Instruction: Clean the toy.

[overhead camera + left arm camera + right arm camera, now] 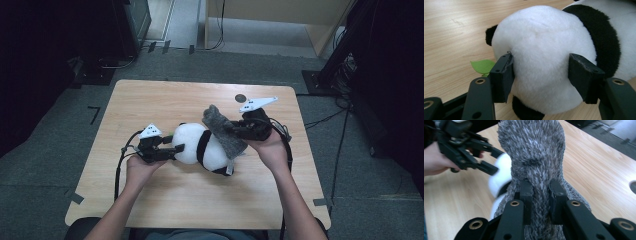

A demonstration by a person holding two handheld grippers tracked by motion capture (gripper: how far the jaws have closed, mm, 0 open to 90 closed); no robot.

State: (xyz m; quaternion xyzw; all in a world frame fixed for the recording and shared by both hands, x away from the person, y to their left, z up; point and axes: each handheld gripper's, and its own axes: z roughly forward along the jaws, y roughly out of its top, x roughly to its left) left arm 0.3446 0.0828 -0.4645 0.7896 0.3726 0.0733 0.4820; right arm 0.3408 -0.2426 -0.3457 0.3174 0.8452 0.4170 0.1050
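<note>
A black-and-white panda plush [200, 145] lies on its side in the middle of the wooden table [150, 100], head toward the left. My left gripper [177, 149] straddles the white head [544, 50], and both pads [505, 75] touch the fur. A green felt leaf [482, 66] pokes out behind the left jaw. My right gripper [235, 131] is shut on a grey furry cloth [222, 130] that stands up over the panda's body. In the right gripper view the cloth [534, 150] is pinched between the pads [541, 192], with the left gripper [491, 161] and white fur [499, 177] beyond.
A small round hole [240, 97] sits near the table's far edge, to the right of centre. Cables and dark equipment stands [345, 65] line the floor at the right, and a dark cabinet [132, 25] stands at the far left. Bare wood surrounds the panda.
</note>
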